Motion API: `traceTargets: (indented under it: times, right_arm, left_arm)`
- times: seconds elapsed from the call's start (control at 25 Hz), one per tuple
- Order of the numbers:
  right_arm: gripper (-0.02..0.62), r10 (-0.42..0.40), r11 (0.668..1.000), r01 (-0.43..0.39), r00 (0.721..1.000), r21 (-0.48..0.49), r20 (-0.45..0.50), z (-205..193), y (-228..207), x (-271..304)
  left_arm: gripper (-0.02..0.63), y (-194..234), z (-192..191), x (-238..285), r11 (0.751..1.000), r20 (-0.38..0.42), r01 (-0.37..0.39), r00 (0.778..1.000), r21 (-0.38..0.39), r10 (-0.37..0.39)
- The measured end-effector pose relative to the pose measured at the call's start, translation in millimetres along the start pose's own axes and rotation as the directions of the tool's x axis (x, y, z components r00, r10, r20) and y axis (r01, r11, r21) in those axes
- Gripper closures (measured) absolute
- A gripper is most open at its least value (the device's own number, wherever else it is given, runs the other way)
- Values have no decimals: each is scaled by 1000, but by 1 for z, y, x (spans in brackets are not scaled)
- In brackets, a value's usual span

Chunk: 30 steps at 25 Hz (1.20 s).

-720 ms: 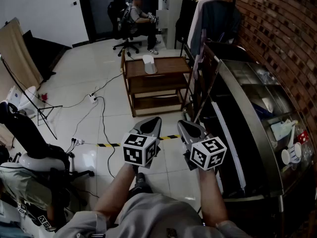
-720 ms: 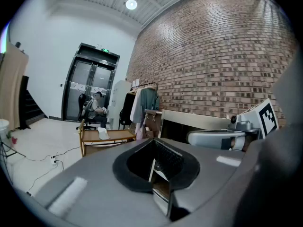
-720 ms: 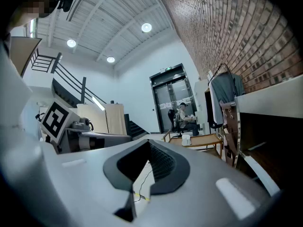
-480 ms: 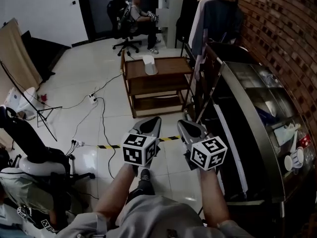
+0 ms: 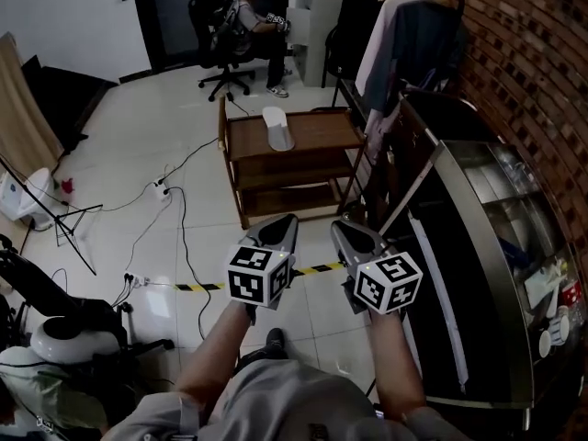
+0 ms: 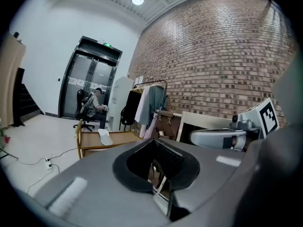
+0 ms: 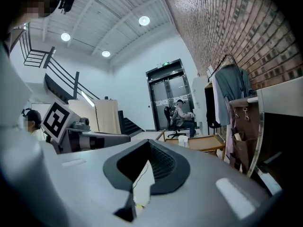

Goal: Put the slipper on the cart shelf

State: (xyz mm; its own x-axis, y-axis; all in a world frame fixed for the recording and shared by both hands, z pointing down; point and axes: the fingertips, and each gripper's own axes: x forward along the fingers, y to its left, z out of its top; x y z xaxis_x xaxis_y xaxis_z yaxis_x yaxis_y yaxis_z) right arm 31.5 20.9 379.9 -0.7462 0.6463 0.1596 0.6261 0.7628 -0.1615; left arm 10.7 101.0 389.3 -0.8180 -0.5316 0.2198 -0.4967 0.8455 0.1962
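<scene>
L tool (image 5: 278, 232): jaws clenched, nothing btwn them. R tool (image 5: 353, 238): jaws clenched, also empty. Both are held side by side at the near end, over the tiled floor (image 5: 138, 154), tips toward the far cart (image 5: 323, 132). Slipper (image 5: 277, 128): pale, lies on the cart's top shelf, left of centre, well apart from both tools. Black-yellow tape strip (image 5: 317, 268) on floor below the tools. Glass display case (image 5: 478, 246) along right side, brick wall (image 5: 542, 81) behind it. Seated person (image 5: 246, 12) far, beyond cart.
</scene>
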Motion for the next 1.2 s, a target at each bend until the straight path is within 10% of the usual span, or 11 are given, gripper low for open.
traceTargets:
  times: [1.2]
  right_arm:
    - [595,25,999,-24,999,37,-41,44,-196,289]
  left_arm:
    - [598,214,46,265,992,-55,-111,993,-56,108]
